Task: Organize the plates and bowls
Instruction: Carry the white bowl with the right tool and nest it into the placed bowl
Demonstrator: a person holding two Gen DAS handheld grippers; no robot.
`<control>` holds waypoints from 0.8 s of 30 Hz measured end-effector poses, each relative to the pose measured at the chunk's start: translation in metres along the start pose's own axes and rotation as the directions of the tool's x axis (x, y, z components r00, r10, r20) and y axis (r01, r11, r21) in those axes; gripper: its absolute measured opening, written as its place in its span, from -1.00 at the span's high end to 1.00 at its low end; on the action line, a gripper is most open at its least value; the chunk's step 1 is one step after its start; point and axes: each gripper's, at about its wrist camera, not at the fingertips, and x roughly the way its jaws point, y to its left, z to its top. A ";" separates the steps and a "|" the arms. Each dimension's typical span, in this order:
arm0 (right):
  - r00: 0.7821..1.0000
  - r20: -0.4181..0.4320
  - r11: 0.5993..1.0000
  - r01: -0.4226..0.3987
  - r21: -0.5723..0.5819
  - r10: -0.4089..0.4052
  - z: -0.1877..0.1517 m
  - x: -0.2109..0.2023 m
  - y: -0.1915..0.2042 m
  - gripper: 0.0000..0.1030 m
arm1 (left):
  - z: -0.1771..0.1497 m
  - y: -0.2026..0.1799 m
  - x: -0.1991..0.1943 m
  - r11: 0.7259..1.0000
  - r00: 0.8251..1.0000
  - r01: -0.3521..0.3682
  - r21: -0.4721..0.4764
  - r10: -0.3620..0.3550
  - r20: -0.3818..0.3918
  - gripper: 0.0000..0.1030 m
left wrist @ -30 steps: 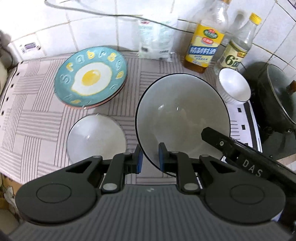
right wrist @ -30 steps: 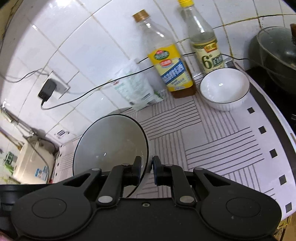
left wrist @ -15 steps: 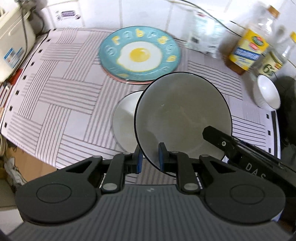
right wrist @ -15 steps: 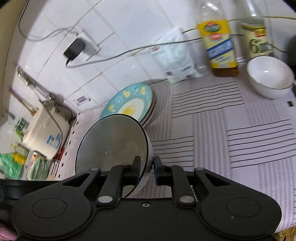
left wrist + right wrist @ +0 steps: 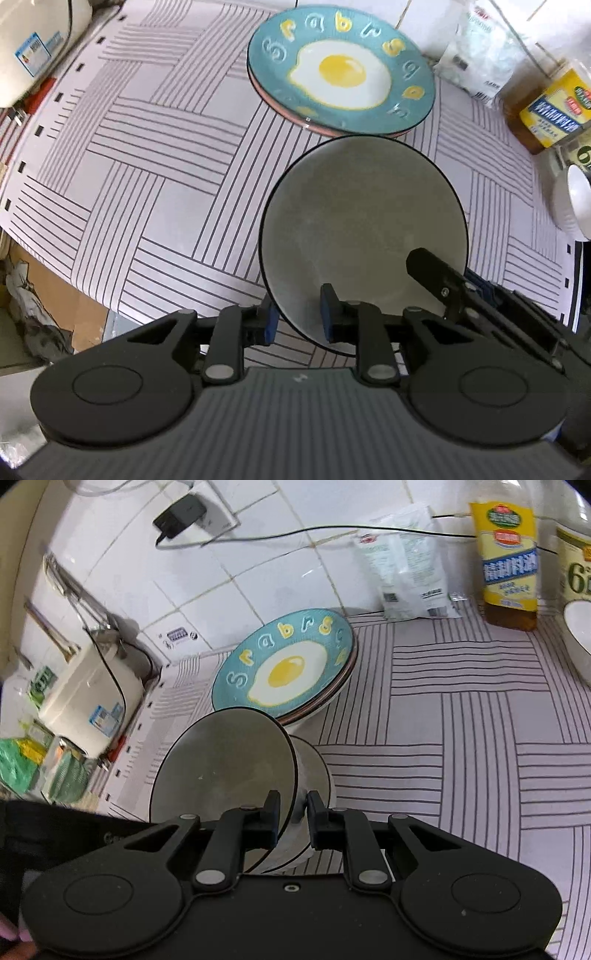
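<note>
A large grey bowl with a black rim [image 5: 362, 229] hangs low over the striped mat, just in front of the egg-pattern blue plate [image 5: 340, 70], which is stacked on another plate. My left gripper [image 5: 299, 321] straddles the bowl's near rim; its jaws are opening and the pads stand a little off the wall. My right gripper [image 5: 293, 812] is shut on the bowl's [image 5: 225, 771] rim; it also shows as a black finger [image 5: 436, 269]. White shows right of the bowl; I cannot tell whether it is the bowl's outer wall or another bowl beneath.
A small white bowl [image 5: 576, 199] sits at the mat's right end beside two bottles [image 5: 509, 554] and a plastic bag [image 5: 406, 565] against the tiled wall. A cream rice cooker [image 5: 88, 698] stands at the left. The counter edge drops off at the front left.
Both grippers carried the large bowl left and down, toward the blue plate. The medium white bowl seen before is now covered by it. The left jaws have widened.
</note>
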 end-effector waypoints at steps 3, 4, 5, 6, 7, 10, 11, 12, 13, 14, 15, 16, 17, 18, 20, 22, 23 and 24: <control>0.999 0.000 0.996 0.043 -0.079 -0.043 -0.002 0.008 0.010 0.64 | 0.004 0.004 0.008 1.000 1.000 0.011 -0.003 -0.011 -0.025 0.57; 0.998 0.003 0.992 0.060 -0.110 -0.061 -0.002 0.010 0.014 0.64 | 0.006 0.003 0.009 1.000 0.999 0.013 0.001 -0.012 -0.032 0.57; 0.997 0.007 0.987 0.078 -0.142 -0.078 -0.003 0.012 0.017 0.64 | 0.008 0.004 0.011 1.000 0.999 0.014 0.006 -0.014 -0.036 0.56; 0.995 0.013 0.981 0.095 -0.171 -0.094 -0.002 0.013 0.020 0.64 | 0.009 0.003 0.012 1.000 0.999 0.016 0.012 -0.016 -0.044 0.55; 0.994 0.016 0.975 0.110 -0.192 -0.109 -0.002 0.015 0.022 0.64 | 0.011 0.003 0.013 1.000 0.998 0.017 0.016 -0.017 -0.053 0.55; 0.991 0.021 0.969 0.130 -0.210 -0.129 0.002 0.017 0.023 0.64 | 0.017 0.002 0.017 0.999 0.997 0.035 0.024 -0.033 -0.074 0.55; 0.991 0.022 0.967 0.137 -0.213 -0.135 0.003 0.017 0.023 0.64 | 0.018 0.001 0.018 0.999 0.996 0.039 0.029 -0.036 -0.077 0.54; 0.989 0.022 0.965 0.146 -0.219 -0.145 0.005 0.017 0.023 0.64 | 0.020 0.000 0.019 0.999 0.996 0.036 0.033 -0.033 -0.086 0.54; 0.988 0.023 0.963 0.152 -0.223 -0.151 0.005 0.017 0.022 0.64 | 0.020 -0.001 0.020 0.999 0.995 0.034 0.037 -0.030 -0.091 0.54; 0.988 0.025 0.961 0.157 -0.226 -0.155 0.006 0.017 0.023 0.64 | 0.021 -0.002 0.022 0.999 0.995 0.030 0.045 -0.025 -0.096 0.53; 0.986 0.029 0.958 0.167 -0.233 -0.164 0.006 0.016 0.024 0.64 | 0.022 -0.003 0.023 0.998 0.995 0.025 0.053 -0.019 -0.100 0.53; 0.983 0.035 0.951 0.181 -0.250 -0.178 0.006 0.017 0.026 0.64 | 0.022 -0.004 0.025 0.998 0.995 0.023 0.062 -0.016 -0.103 0.53; 0.979 0.045 0.937 0.205 -0.282 -0.200 0.005 0.019 0.029 0.64 | 0.023 -0.003 0.026 0.998 0.995 0.026 0.065 -0.020 -0.103 0.53; 0.972 0.058 0.916 0.234 -0.325 -0.228 0.003 0.021 0.034 0.64 | 0.024 -0.003 0.027 0.998 0.994 0.024 0.062 -0.018 -0.104 0.53; 0.969 0.068 0.899 0.245 -0.362 -0.236 0.002 0.022 0.036 0.64 | 0.025 -0.003 0.029 0.998 0.994 0.027 0.055 -0.021 -0.107 0.52; 0.969 0.067 0.899 0.245 -0.362 -0.237 0.003 0.024 0.035 0.65 | 0.024 -0.004 0.029 0.998 0.994 0.022 0.065 -0.015 -0.107 0.52; 0.970 0.065 0.901 0.241 -0.360 -0.234 0.003 0.024 0.033 0.64 | 0.024 -0.005 0.028 0.997 0.994 0.017 0.071 -0.010 -0.105 0.50; 0.972 0.063 0.903 0.235 -0.359 -0.228 0.002 0.024 0.033 0.62 | 0.023 -0.006 0.026 0.997 0.995 0.009 0.080 -0.001 -0.103 0.44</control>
